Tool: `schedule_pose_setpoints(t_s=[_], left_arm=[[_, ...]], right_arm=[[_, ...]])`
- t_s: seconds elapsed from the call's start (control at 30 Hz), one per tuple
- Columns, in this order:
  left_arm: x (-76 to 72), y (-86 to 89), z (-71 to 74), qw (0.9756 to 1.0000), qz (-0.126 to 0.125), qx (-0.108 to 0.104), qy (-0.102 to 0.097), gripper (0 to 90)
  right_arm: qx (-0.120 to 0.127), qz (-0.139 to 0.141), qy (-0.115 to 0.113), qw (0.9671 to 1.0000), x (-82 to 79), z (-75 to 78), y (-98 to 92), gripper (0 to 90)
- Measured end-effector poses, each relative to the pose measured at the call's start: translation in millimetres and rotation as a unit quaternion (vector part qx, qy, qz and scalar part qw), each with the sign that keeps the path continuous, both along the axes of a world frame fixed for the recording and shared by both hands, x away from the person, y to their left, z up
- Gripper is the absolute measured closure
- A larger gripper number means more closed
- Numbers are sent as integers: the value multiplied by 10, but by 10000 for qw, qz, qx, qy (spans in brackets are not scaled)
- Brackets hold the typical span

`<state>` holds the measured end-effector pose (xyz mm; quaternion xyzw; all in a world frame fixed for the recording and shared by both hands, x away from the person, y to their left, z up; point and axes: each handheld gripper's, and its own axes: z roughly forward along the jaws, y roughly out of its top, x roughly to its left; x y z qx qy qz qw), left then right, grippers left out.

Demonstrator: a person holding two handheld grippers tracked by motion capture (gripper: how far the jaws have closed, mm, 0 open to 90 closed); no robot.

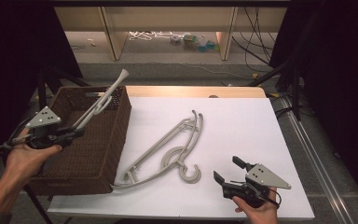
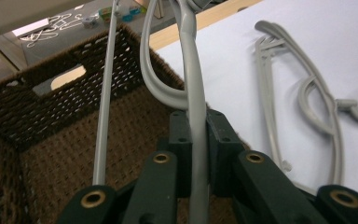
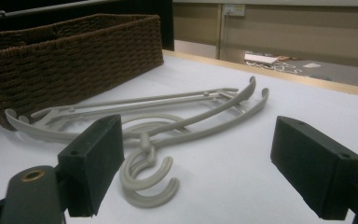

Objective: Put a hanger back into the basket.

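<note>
Right gripper [image 1: 224, 170], fingers spread, rests near the desk's [image 1: 242, 126] front edge. Just beyond it lie stacked grey hangers [image 1: 168, 151], touching one another. At left, the left gripper [image 1: 77, 131], fingers pinching one hanger [image 1: 103, 99], holds it tilted above the wicker basket [image 1: 93, 154].

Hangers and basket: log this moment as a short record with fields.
held item: grey hanger, clamped in the left gripper, tilted up over the basket
container: brown wicker basket at the table's left edge
left on table: two grey hangers lying overlapped on the white table, beside the basket
right gripper: jaws open, holding nothing, near the hangers' hooks
</note>
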<state>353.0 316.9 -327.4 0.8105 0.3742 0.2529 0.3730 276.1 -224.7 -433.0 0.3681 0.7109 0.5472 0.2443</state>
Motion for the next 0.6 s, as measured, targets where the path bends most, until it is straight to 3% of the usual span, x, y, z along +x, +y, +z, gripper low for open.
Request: schedule_pose_setpoints(t_s=[0.03,0.2,0.3,0.43,0.5,0.53,0.57,0.6], left_arm=[[-9,6,-11,10000,71,-54,-12,821],[-44,122,-60,9999,-33,-88,-142,821],[-74,218,-118,9997,-146,129,-136,821],[-100,277,-165,9998,-123,108,-150,821],[-109,340,-200,9993,-177,316,-66,820],[-109,340,-200,9993,-177,316,-66,821],[-115,378,-184,9977,-341,580,54,821],[-124,371,-197,9981,-360,488,80,821]], right_arm=[[41,-2,-14,10000,2,-4,3,180],[70,-25,30,10000,12,-7,-7,180],[43,-22,26,10000,15,-5,-11,180],[79,-18,33,10000,21,-12,-15,180],[-1,-58,51,10000,20,-9,-24,180],[-1,-58,51,10000,20,-9,-24,180],[25,-75,18,10000,26,-13,-21,180],[25,-75,18,10000,26,-13,-21,180]])
